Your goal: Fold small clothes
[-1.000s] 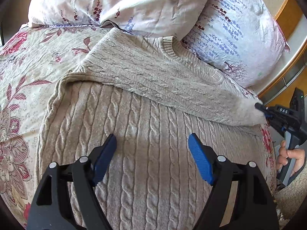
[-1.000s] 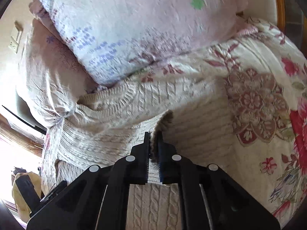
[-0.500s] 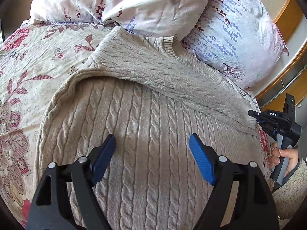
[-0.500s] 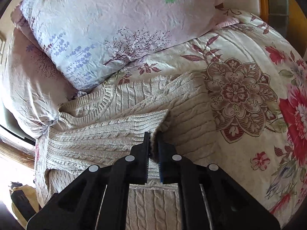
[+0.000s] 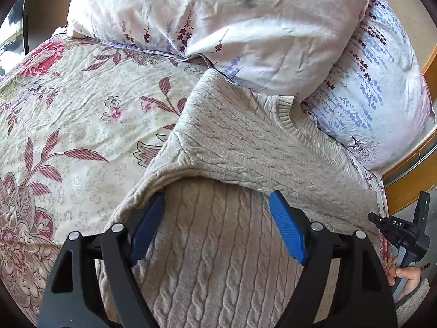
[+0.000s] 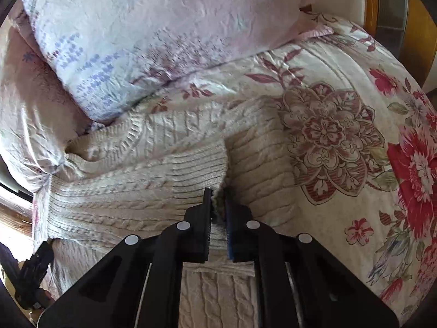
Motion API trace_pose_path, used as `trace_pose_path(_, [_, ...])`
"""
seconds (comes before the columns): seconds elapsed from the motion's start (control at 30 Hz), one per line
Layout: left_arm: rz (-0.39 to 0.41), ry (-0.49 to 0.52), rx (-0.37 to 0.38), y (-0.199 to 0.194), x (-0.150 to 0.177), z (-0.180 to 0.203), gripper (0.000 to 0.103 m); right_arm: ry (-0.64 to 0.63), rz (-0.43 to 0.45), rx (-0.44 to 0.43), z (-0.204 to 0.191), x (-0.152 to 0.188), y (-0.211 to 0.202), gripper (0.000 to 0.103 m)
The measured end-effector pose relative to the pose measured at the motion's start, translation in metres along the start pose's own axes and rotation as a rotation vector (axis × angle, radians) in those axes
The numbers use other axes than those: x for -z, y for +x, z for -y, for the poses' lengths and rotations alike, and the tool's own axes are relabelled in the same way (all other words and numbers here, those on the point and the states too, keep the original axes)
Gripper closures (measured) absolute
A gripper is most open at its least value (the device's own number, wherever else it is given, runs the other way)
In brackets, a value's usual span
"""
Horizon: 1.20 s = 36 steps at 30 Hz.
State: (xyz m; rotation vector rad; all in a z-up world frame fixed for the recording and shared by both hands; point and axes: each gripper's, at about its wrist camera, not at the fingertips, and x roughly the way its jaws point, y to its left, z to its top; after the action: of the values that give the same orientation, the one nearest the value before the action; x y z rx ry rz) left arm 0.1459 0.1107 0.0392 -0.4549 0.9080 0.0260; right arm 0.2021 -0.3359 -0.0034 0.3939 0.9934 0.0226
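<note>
You have one sleeve (image 6: 196,169) of the sweater (image 5: 218,259) folded across its body on the bed (image 5: 68,109), right gripper (image 6: 218,207) clamped on the cuff, left gripper (image 5: 218,224) wide and empty; remaining folds are undone.

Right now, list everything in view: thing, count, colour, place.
sweater: one, beige cable knit, flat on the bed, neckline toward the pillows, one sleeve folded across the body.
pillows: two, pale pink and white with purple flower print, at the head of the bed, overlapping.
bedspread: one, cream with red and pink flowers, under the sweater.
bed frame: one, orange-brown wood, beside the pillows.
left gripper: black with blue pads, open, over the sweater's body.
right gripper: black, shut on the sleeve cuff.
right hand: bare, holding the right gripper's handle.
</note>
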Motion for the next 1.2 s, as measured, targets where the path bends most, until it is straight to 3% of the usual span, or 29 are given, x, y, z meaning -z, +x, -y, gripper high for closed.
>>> trace_pose_path(0.07, [0.002,-0.005,0.006,-0.002,0.001,-0.003,0.024,-0.013,0.052,0.007,-0.004,0.000,-0.014,0.088])
trace_pose_path(0.17, [0.005,0.000,0.006,-0.005,0.003,-0.006,0.024,-0.028,0.120,-0.067,-0.011,0.003,-0.034,0.077])
trace_pose_path(0.23, [0.003,0.001,-0.003,-0.004,0.005,-0.008,0.024,-0.060,0.096,-0.090,-0.018,0.006,-0.030,0.076])
trace_pose_path(0.37, [0.005,-0.019,-0.012,0.000,0.004,-0.013,0.024,-0.083,-0.009,-0.026,-0.025,0.014,-0.002,0.076])
trace_pose_path(0.6, [0.000,0.007,-0.020,0.003,0.006,-0.012,0.024,-0.080,-0.004,-0.016,-0.026,0.017,0.001,0.074])
trace_pose_path(0.7, [-0.025,0.017,0.015,-0.008,0.008,-0.013,0.024,-0.014,0.008,-0.081,-0.015,0.022,-0.017,0.070])
trace_pose_path(0.8, [-0.029,0.031,0.047,-0.031,0.016,-0.022,0.024,-0.003,0.065,-0.125,-0.001,0.037,-0.051,0.045])
trace_pose_path(0.9, [-0.048,0.043,0.066,-0.054,0.027,-0.036,0.024,0.022,0.079,-0.146,0.023,0.057,-0.081,0.044])
trace_pose_path(1.0, [-0.080,0.032,0.082,-0.070,0.041,-0.052,0.025,0.091,0.036,-0.148,0.053,0.079,-0.095,0.044])
trace_pose_path(1.2, [-0.155,-0.025,0.107,-0.080,0.068,-0.079,0.039,0.201,-0.090,-0.247,0.091,0.130,-0.090,0.044])
